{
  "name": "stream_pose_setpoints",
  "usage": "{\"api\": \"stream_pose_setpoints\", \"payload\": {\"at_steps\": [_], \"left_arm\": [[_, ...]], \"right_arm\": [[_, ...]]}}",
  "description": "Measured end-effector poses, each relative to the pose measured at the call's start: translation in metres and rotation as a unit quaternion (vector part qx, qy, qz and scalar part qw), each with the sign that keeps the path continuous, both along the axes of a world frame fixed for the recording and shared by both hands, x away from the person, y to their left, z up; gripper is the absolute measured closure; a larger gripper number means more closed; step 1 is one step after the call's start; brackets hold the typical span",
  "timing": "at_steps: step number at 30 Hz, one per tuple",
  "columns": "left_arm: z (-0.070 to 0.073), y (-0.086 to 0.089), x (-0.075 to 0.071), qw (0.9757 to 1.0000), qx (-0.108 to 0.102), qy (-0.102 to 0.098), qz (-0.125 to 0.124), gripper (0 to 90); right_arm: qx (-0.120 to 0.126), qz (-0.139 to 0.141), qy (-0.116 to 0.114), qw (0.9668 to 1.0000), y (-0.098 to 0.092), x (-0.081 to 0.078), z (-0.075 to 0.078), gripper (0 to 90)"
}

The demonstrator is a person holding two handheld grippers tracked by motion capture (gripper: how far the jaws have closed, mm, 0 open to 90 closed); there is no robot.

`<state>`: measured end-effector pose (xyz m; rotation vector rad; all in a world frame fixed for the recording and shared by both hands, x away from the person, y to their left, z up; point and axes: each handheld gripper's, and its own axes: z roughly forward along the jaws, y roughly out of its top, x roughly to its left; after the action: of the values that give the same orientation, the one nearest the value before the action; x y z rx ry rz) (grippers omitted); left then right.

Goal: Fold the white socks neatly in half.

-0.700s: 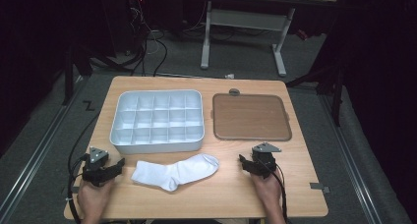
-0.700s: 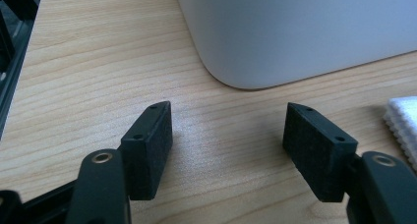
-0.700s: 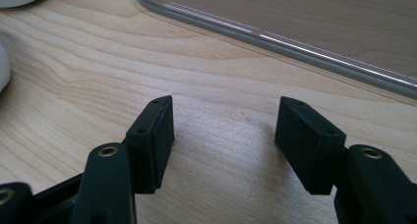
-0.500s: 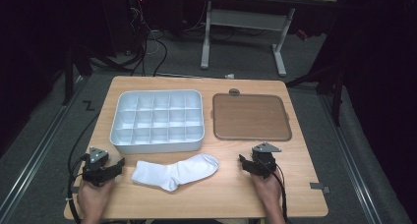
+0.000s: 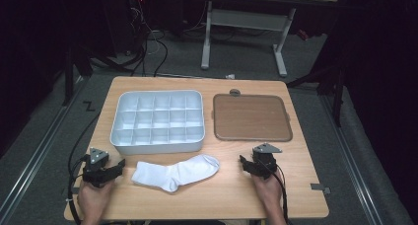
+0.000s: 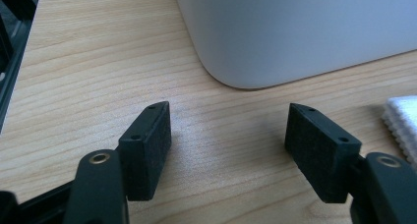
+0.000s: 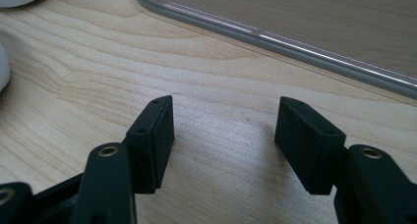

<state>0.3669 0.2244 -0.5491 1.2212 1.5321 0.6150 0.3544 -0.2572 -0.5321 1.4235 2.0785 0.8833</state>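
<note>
A white sock [image 5: 176,172] lies flat near the table's front edge, toe toward the right. To its left my left gripper [image 5: 120,165] rests on the wood, open, nothing between its jaws; the left gripper view has its jaws [image 6: 228,135] wide apart over bare wood, with the sock's cuff [image 6: 402,126] at the right edge. On the sock's right my right gripper [image 5: 242,162] rests open too, its jaws [image 7: 223,135] over bare wood. A white compartment tray [image 5: 157,143] stands behind the sock, and a brown lid-like tray [image 5: 251,117] lies to its right.
The white tray's rounded corner [image 6: 295,32] stands just ahead of my left jaws. The brown tray's clear rim [image 7: 275,37] runs ahead of my right jaws. A small round knob [image 5: 235,92] sits at the table's back. Cables and a desk frame lie on the floor beyond.
</note>
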Motion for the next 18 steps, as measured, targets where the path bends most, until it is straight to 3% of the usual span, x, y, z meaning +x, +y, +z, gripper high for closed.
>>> {"api": "stream_pose_setpoints", "payload": {"at_steps": [14,18], "left_arm": [[0.0,0.0002,0.0004,1.0,0.0,0.0,0.002,35.1],[0.0008,0.0016,0.0005,0.9999,-0.01,0.001,0.001,34.5]], "right_arm": [[0.002,-0.008,-0.001,1.0,-0.0004,0.0003,0.0002,44.2],[0.002,-0.014,-0.002,0.9999,-0.0004,0.0,0.0003,47.3]]}}
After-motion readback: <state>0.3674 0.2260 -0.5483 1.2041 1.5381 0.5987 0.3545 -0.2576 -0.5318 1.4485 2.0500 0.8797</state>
